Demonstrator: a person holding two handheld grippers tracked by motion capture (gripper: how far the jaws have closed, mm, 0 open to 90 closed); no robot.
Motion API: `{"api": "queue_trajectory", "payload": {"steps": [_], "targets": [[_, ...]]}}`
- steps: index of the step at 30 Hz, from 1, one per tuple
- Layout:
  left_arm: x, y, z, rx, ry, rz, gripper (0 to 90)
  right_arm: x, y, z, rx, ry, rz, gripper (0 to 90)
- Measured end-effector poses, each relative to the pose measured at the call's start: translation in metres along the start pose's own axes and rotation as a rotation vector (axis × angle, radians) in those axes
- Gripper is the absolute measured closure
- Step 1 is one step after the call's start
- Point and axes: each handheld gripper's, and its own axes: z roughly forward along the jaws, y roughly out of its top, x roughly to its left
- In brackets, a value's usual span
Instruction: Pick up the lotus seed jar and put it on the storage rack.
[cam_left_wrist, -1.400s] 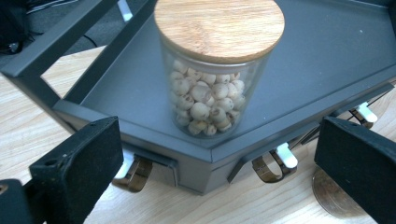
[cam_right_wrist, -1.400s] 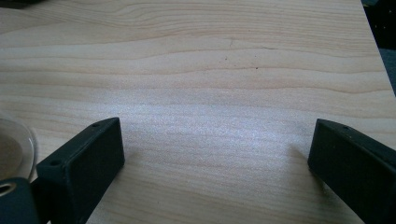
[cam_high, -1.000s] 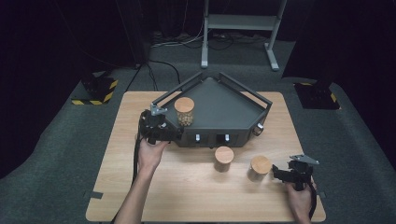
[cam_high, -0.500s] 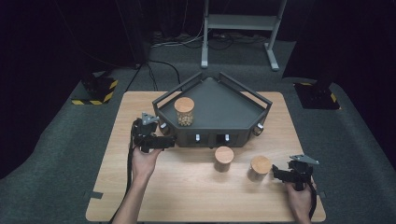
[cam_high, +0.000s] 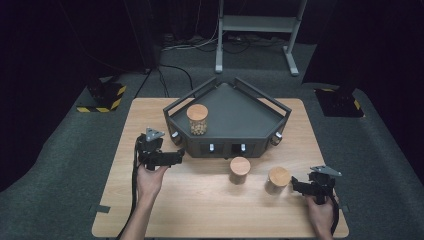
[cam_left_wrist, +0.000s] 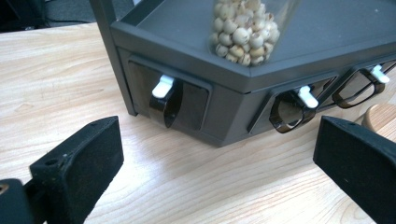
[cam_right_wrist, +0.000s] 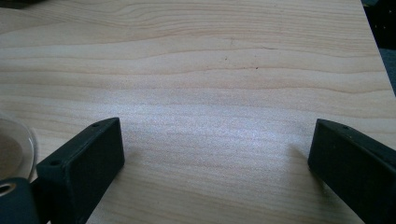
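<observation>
Jars are the job: one jar with a wooden lid and pale round seeds inside is already standing on the dark tray, at about 9 o'clock on its deck, while two more lidded jars are waiting on the table in front of it, the middle jar just off the tray's front face and the right jar at roughly 4 o'clock from the tray. In the high view, the left gripper is hovering at the tray's 8 o'clock corner, holding nothing, and the right gripper is sitting just beside the right jar at its 3 o'clock, not closed on it. In the left gripper view, the left gripper's jaws are standing wide apart and empty, looking at the tray front with its white-tabbed drawer handles; the seed jar is showing at 12 o'clock on the deck and a wooden lid edge is peeking in at 3 o'clock. In the right gripper view, the jaws are spread wide over bare wood, with a glass rim at 9 o'clock, outside the jaws. Judging from this, one of three is placed and two are left; the right jar looks like the next pick.
</observation>
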Motion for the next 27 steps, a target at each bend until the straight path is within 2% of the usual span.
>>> {"api": "queue_trajectory", "payload": {"steps": [9,13,27], "targets": [[0.003,-0.011,0.002,0.01,0.007,-0.009,1.7,0.0,0.0,0.0,0.0,0.0,-0.001,2.3],[0.006,-0.016,0.005,0.014,-0.001,-0.029,1.7,0.0,0.0,0.0,0.0,0.0,-0.001,2.2],[0.004,-0.028,0.016,0.038,-0.001,-0.026,1.8,0.0,0.0,0.0,0.001,0.0,-0.001,2.2]]}}
